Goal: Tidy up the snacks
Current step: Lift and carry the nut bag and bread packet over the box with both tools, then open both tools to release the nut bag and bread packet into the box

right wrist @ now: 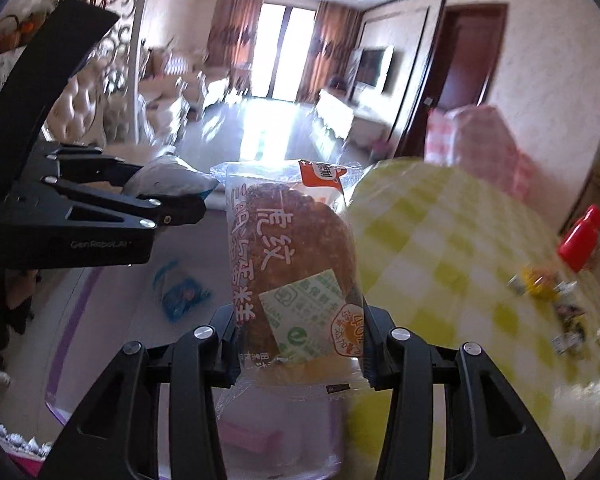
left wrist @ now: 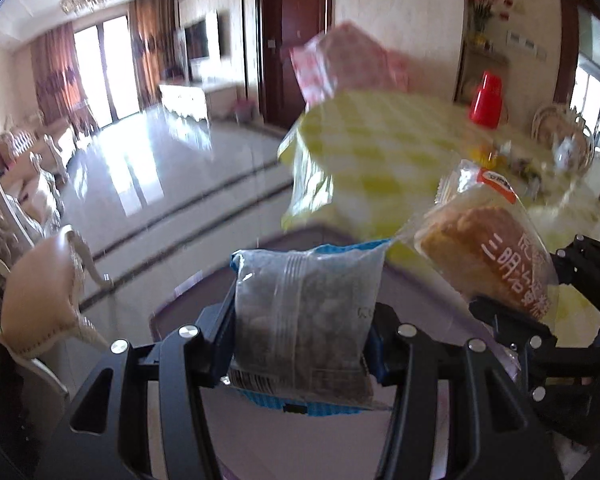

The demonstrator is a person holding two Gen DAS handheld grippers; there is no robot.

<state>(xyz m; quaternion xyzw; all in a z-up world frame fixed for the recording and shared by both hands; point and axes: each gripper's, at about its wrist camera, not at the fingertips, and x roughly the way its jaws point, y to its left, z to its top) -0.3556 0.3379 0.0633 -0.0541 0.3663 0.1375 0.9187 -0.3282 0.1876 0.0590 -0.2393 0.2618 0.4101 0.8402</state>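
Note:
My left gripper (left wrist: 302,344) is shut on a clear, blue-edged packet of dark grainy snack (left wrist: 304,320), held upright above a purple-rimmed box (left wrist: 172,304). My right gripper (right wrist: 298,344) is shut on a clear-wrapped brown cake with red Chinese lettering (right wrist: 296,280). In the left wrist view the cake (left wrist: 488,256) and the right gripper (left wrist: 500,316) sit close on the right. In the right wrist view the left gripper (right wrist: 180,208) is at the left with its packet (right wrist: 168,180). A small blue snack packet (right wrist: 180,296) lies below in the box.
A table with a yellow-and-white checked cloth (left wrist: 380,148) (right wrist: 440,248) is just ahead. On it stand a pink checked bag (left wrist: 348,64) (right wrist: 472,140), a red cup (left wrist: 486,100) (right wrist: 580,238) and small wrapped items (right wrist: 540,284). A padded chair (left wrist: 40,296) is at the left.

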